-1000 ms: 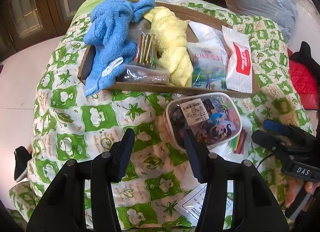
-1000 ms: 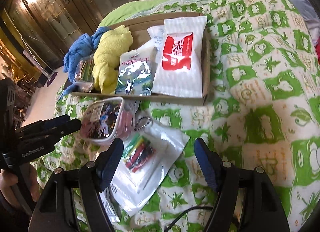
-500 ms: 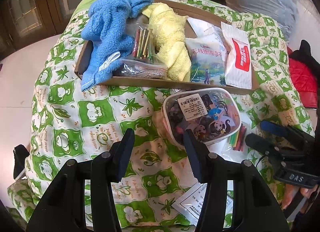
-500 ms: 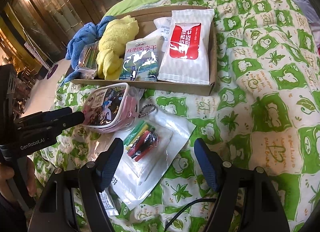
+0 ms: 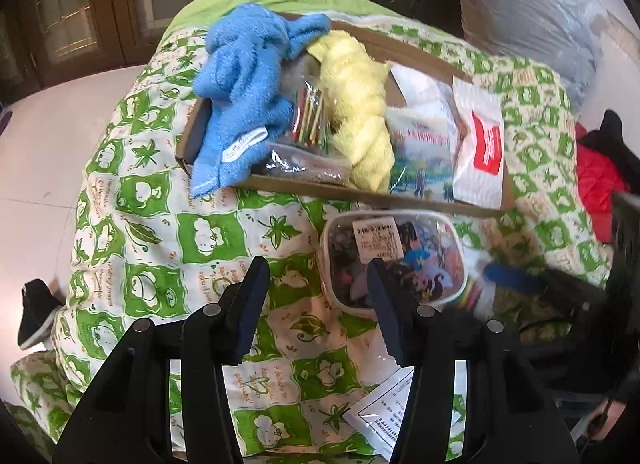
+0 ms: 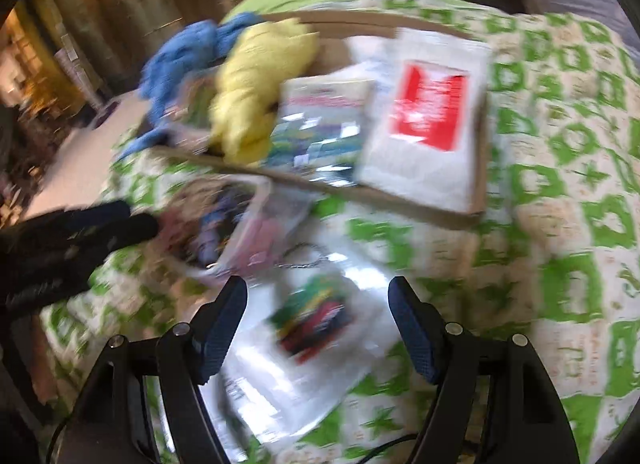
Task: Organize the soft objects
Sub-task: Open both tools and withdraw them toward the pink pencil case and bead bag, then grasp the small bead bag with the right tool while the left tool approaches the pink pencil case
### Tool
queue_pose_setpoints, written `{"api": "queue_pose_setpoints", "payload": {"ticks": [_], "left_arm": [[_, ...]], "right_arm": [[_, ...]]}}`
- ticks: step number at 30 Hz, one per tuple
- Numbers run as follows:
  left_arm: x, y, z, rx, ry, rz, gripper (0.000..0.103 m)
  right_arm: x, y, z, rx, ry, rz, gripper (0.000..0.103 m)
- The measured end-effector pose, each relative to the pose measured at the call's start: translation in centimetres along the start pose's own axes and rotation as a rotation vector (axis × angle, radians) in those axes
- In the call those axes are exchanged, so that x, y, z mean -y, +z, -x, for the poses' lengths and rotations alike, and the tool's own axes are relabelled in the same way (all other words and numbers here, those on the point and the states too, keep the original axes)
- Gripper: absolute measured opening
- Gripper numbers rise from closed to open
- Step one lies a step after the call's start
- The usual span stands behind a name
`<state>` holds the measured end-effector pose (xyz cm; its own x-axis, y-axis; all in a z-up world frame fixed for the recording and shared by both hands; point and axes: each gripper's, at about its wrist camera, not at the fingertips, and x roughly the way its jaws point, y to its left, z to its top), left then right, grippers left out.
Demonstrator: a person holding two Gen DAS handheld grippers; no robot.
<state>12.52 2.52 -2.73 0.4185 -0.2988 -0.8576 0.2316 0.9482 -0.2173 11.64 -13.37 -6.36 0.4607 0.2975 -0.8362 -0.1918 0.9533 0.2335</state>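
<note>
A cardboard tray [image 5: 360, 194] on the green-and-white quilt holds a blue towel [image 5: 244, 92], a yellow towel [image 5: 360, 112], a bag of coloured sticks [image 5: 310, 116] and snack packets [image 5: 482, 144]. A clear pouch with cartoon print [image 5: 394, 260] lies in front of the tray; my open left gripper [image 5: 316, 276] hovers just left of it, its right finger over the pouch's edge. My open right gripper [image 6: 318, 300] hovers above a clear bag of coloured pieces [image 6: 316, 328]. The right wrist view is blurred.
A paper slip [image 5: 384, 412] lies near the quilt's front. A red garment [image 5: 600, 184] lies to the right and a grey plastic-wrapped bundle [image 5: 528, 12] stands behind. Bare floor [image 5: 48, 144] and a dark shoe [image 5: 36, 312] are at the left.
Both grippers have moved forward and lower toward the items in front of the tray. The right gripper is moving fast, blurring its view. Both stay open.
</note>
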Motion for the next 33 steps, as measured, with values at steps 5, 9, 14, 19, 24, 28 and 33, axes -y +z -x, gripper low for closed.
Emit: {"api": "queue_pose_setpoints", "payload": {"ticks": [5, 9, 14, 19, 24, 28, 33], "left_arm": [[0.1, -0.1, -0.4, -0.016, 0.006, -0.001, 0.051], [0.3, -0.2, -1.1, -0.04, 0.01, -0.005, 0.051], [0.0, -0.2, -1.3, -0.048, 0.014, 0.003, 0.051], [-0.1, -0.2, -1.3, -0.05, 0.016, 0.011, 0.051], [-0.2, -0.2, -1.4, -0.053, 0.015, 0.011, 0.051], [-0.2, -0.2, -1.5, -0.058, 0.019, 0.008, 0.051], [-0.1, -0.3, -1.8, -0.067, 0.014, 0.002, 0.051]], "right_arm": [[-0.4, -0.6, -0.1, -0.054, 0.094, -0.046, 0.073], [0.8, -1.2, -0.8, -0.103, 0.073, -0.127, 0.073], [1.1, -1.0, -0.5, -0.099, 0.082, -0.154, 0.073], [0.7, -1.2, -0.6, -0.115, 0.065, -0.144, 0.073], [-0.6, -1.0, -1.2, -0.122, 0.032, -0.149, 0.073], [-2.4, -0.5, -2.7, -0.147, -0.033, -0.082, 0.074], [-3.7, -1.1, -3.3, -0.135, -0.124, 0.02, 0.057]]}}
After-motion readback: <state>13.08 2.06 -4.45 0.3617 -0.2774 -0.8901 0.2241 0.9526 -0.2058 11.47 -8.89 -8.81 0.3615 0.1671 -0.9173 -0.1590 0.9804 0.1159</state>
